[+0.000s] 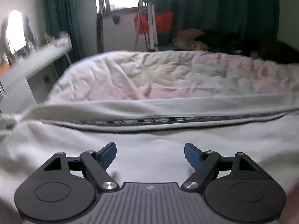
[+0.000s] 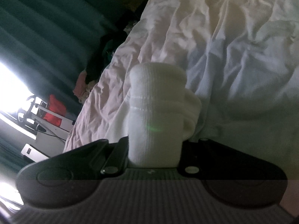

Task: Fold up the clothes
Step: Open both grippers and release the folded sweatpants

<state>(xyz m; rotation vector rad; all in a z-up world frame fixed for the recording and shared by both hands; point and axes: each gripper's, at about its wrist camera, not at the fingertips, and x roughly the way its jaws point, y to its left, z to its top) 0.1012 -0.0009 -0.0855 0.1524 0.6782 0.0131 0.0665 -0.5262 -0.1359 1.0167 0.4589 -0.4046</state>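
A white garment (image 1: 149, 136) with a black-and-white printed band (image 1: 168, 120) lies across the near part of the bed. My left gripper (image 1: 150, 154) is open and empty, its blue pads (image 1: 107, 156) hovering just above the garment. In the right wrist view my right gripper (image 2: 155, 145) is shut on a white ribbed cuff (image 2: 157, 108) of the garment, which bunches up between the fingers and hides their tips. The right view is rolled sideways.
A crumpled pale pink sheet (image 1: 168, 74) covers the bed. A white desk (image 1: 28, 63) stands at the left. A tripod (image 1: 147, 24), a red box (image 1: 160, 24) and dark green curtains (image 1: 214, 9) are behind the bed. A clothes pile (image 1: 192, 39) lies at the far right.
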